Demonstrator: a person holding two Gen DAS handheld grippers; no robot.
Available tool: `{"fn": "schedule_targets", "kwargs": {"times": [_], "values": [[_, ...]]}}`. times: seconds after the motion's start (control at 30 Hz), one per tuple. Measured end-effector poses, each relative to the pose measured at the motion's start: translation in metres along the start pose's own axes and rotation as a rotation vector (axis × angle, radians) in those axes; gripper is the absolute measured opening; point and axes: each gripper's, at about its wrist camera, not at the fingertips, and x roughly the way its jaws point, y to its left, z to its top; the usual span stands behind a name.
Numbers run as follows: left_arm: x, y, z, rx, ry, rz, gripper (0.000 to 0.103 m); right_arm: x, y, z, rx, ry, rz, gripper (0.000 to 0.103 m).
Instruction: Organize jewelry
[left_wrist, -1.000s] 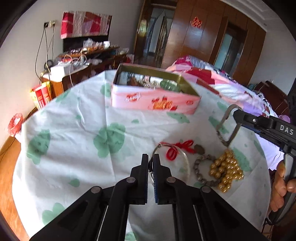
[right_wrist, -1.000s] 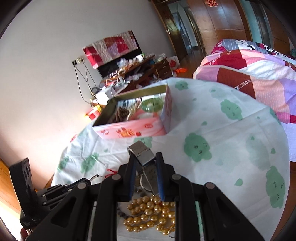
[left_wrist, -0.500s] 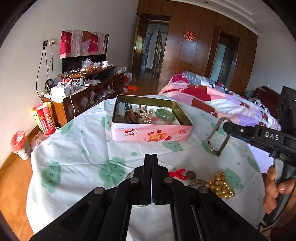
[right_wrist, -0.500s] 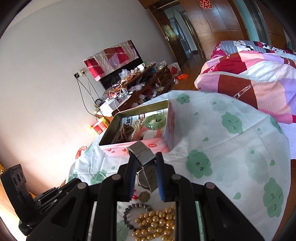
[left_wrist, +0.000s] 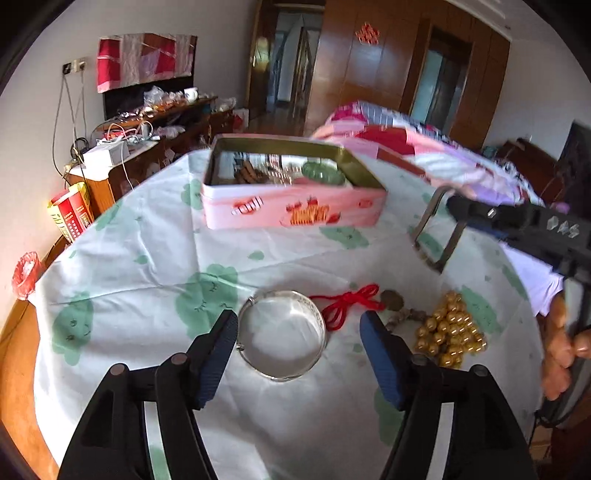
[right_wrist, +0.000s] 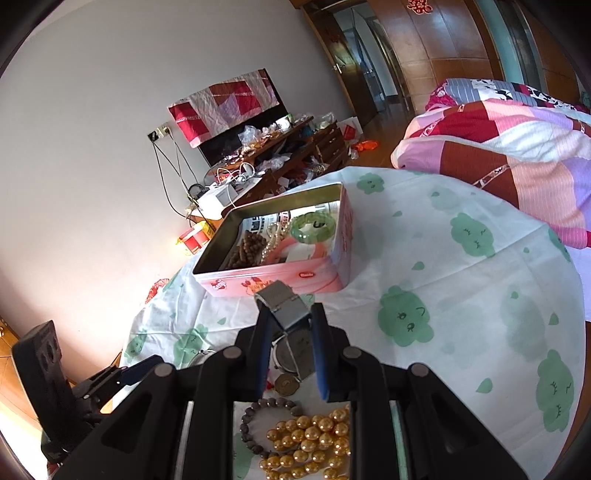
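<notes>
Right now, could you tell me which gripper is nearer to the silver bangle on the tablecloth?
Left. The left gripper has just opened and its fingers straddle the silver bangle without touching. The right gripper is raised off to the side, clamped on a watch.

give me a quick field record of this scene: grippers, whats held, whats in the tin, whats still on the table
left gripper: open, jaws have just been opening, either side of the silver bangle on the cloth, not gripping it
right gripper: shut on watch by its mesh strap, lifted off the table
tin: open, holds green bangle, brown beads, pearls
on table: silver bangle, red cord, dark bead bracelet, gold beads, coin-like piece
tablecloth: white with green prints
</notes>
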Motion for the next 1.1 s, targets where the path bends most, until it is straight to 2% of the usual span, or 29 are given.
{"fn": "schedule_targets", "kwargs": {"times": [0.1, 0.2, 0.23, 0.27, 0.3, 0.33, 0.37, 0.5, 0.67, 0.9, 0.93, 0.97, 1.0, 1.03, 1.07, 1.1], "values": [[0.017, -0.005, 0.0, 0.019, 0.069, 0.039, 0.069, -0.001, 0.0, -0.001, 0.005, -0.004, -0.002, 0.023], [0.021, -0.008, 0.001, 0.04, 0.089, 0.057, 0.068, -0.004, -0.001, 0.0, 0.007, -0.011, -0.004, 0.023], [0.022, -0.008, 0.001, 0.036, 0.095, 0.075, 0.057, -0.006, -0.001, 0.001, 0.007, -0.016, -0.005, 0.023], [0.022, -0.006, 0.001, 0.025, 0.1, 0.079, 0.034, -0.007, -0.001, 0.001, 0.008, -0.019, -0.004, 0.023], [0.021, -0.003, 0.001, 0.015, 0.099, 0.075, 0.029, -0.008, -0.001, 0.001, 0.009, -0.021, -0.003, 0.023], [0.02, 0.0, 0.0, 0.0, 0.096, 0.07, 0.014, -0.009, -0.001, 0.002, 0.011, -0.025, 0.0, 0.023], [0.02, 0.005, 0.0, -0.018, 0.095, 0.066, 0.006, -0.01, -0.001, 0.002, 0.012, -0.028, -0.001, 0.023], [0.015, 0.015, 0.0, -0.086, 0.069, 0.035, 0.004, -0.011, -0.002, 0.004, 0.021, -0.033, 0.0, 0.023], [0.001, 0.009, 0.002, -0.045, -0.013, 0.05, 0.0, -0.01, -0.003, 0.005, 0.026, -0.035, -0.003, 0.023], [-0.009, 0.008, 0.006, -0.011, -0.033, 0.039, 0.002, -0.006, -0.002, 0.003, 0.025, -0.021, -0.001, 0.023], [-0.01, 0.011, 0.008, -0.015, -0.016, 0.046, 0.007, -0.006, -0.001, 0.003, 0.023, -0.018, -0.001, 0.023], [-0.01, 0.014, 0.008, -0.018, -0.006, 0.049, 0.025, -0.005, -0.002, 0.003, 0.022, -0.017, -0.003, 0.023], [-0.01, 0.018, 0.007, -0.024, -0.002, 0.056, 0.038, -0.006, -0.002, 0.003, 0.023, -0.017, -0.003, 0.023], [-0.01, 0.022, 0.006, -0.035, -0.01, 0.076, 0.058, -0.006, -0.002, 0.003, 0.025, -0.018, -0.003, 0.023], [-0.011, 0.025, 0.006, -0.044, -0.021, 0.09, 0.063, -0.006, -0.003, 0.003, 0.029, -0.018, -0.001, 0.023], [-0.012, 0.028, 0.005, -0.058, -0.029, 0.099, 0.063, -0.006, -0.004, 0.003, 0.032, -0.016, 0.0, 0.023]]}}
